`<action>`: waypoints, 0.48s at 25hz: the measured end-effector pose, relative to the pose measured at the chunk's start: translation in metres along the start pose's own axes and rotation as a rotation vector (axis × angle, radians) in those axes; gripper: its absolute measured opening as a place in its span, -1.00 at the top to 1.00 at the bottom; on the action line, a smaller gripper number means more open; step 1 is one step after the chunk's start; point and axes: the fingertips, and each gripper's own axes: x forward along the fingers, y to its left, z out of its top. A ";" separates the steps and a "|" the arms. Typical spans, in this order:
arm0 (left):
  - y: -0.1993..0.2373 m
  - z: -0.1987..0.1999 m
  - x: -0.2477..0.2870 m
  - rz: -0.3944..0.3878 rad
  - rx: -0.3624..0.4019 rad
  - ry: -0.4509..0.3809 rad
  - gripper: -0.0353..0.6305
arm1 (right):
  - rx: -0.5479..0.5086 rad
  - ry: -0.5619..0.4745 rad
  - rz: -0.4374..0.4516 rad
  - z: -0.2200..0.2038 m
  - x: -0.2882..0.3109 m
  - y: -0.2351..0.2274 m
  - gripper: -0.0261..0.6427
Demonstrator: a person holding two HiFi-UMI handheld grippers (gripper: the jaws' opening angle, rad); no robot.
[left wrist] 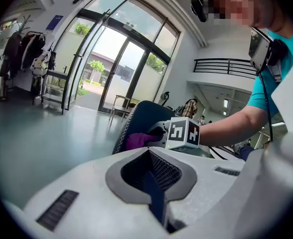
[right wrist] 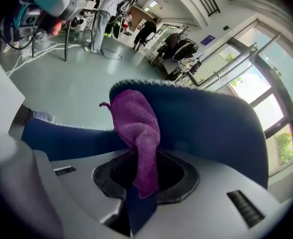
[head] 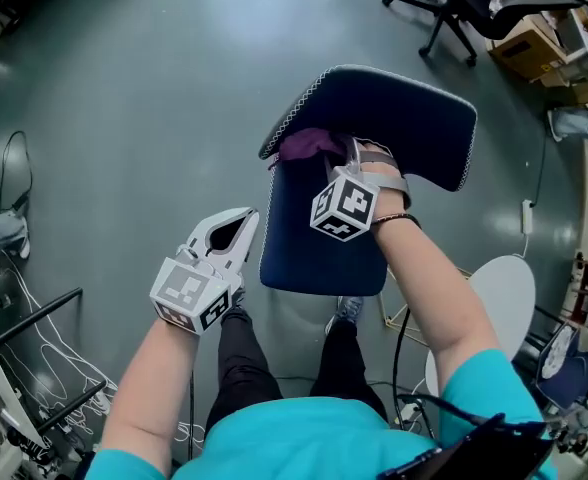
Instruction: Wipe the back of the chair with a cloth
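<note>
Right tool (head: 340, 160) clamps the purple cloth (head: 309, 145), left tool (head: 242, 225) closed empty; hard rubbing on the navy chair (head: 414, 118) could free it.

Head view, positions only.
- Chair (head: 319, 238) stands on the floor (head: 124, 98) directly ahead of the person. Its seat is nearer them and its back (head: 394, 118) is on the far side.
- Cloth (head: 309, 145) lies against the back near its left edge, pinched between the jaws of the right tongs (head: 342, 153), which reach in over the seat.
- Left tongs (head: 236, 226) sit just left of the seat, apart from it, with nothing between their jaws.
- Office chair (head: 464, 3) is far off at upper right, with boxes (head: 534, 43) just right of it.
- Cables (head: 54, 368) lie on the floor at lower left.
</note>
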 end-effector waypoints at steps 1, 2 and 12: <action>-0.003 -0.001 0.004 -0.008 0.005 0.009 0.91 | -0.001 0.035 -0.014 -0.019 0.001 -0.005 0.65; -0.008 -0.001 0.010 -0.019 0.011 0.019 0.91 | 0.004 0.071 -0.027 -0.041 0.000 -0.010 0.65; -0.109 -0.010 0.103 -0.135 0.051 0.106 0.91 | 0.166 0.290 -0.124 -0.256 -0.093 -0.045 0.65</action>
